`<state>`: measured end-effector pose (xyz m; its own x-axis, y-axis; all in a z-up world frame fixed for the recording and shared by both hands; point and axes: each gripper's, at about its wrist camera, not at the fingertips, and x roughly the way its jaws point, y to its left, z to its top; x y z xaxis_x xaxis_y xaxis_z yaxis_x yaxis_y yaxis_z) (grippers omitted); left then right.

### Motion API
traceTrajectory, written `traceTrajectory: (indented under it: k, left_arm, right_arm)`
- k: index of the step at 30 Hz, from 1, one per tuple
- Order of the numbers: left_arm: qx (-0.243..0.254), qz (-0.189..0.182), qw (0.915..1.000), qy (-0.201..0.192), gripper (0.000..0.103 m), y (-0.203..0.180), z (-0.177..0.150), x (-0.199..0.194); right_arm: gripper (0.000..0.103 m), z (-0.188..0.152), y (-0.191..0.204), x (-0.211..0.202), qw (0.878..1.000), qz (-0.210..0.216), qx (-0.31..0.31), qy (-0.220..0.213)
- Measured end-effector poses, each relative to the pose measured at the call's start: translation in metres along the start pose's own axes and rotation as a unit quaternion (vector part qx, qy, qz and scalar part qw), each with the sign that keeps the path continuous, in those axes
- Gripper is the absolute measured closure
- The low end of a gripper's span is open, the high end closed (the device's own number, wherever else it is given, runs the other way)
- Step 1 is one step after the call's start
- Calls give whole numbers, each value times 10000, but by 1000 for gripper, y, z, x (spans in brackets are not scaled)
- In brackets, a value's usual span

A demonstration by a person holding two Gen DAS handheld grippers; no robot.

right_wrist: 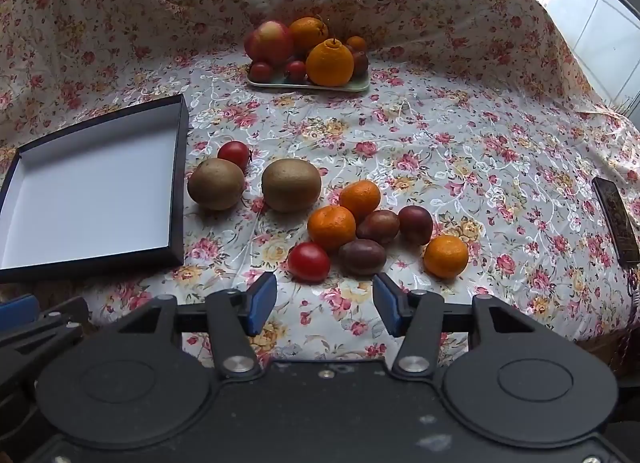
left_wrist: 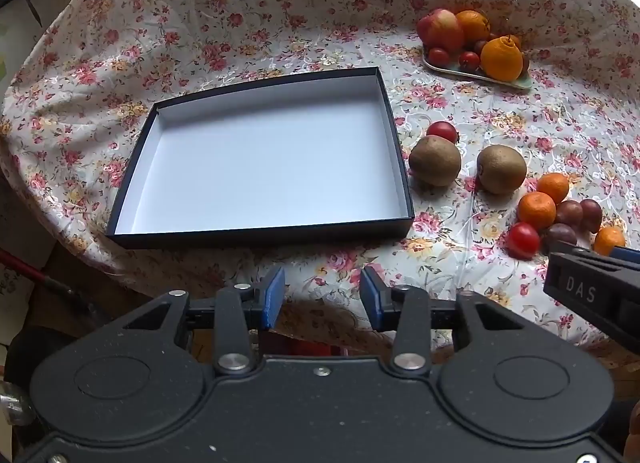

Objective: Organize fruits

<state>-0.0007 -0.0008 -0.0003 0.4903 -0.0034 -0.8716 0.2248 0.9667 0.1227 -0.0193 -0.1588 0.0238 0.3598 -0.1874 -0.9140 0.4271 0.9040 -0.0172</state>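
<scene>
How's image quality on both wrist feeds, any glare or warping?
Left wrist: blown-out window glare top right, box edges bowed by fisheye, fruit sharp. Right wrist: bright glare along the top and right, sheen on the tablecloth, fruit plate still clear.

You see a floral cloth (right_wrist: 440, 135) in pink, red and yellow on white, a box (left_wrist: 256, 237) black outside, white inside, brown kiwis (right_wrist: 291, 185), orange mandarins (right_wrist: 331, 226), red tomatoes (right_wrist: 309, 261), and a pale green plate (right_wrist: 352, 86).

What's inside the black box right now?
Nothing: the black box shows only its bare white floor and walls. A thin strip behind the near wall is hidden in both views.
</scene>
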Motion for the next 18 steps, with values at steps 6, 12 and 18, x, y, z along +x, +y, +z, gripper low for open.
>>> traceTrajectory:
  k: [6, 12, 18]
  left_arm:
    - [64, -25, 10000, 41, 52, 0, -5, 3]
    - [-49, -93, 9998, 160, 52, 1, -3, 4]
    - [-58, -81, 9998, 199, 52, 2, -2, 6]
  right_arm:
    - [48, -5, 4, 1, 10000, -8, -69, 28]
    - [48, -1, 3, 2, 9999, 2, -87, 89]
    - [48, -2, 3, 3, 9999, 10, -91, 112]
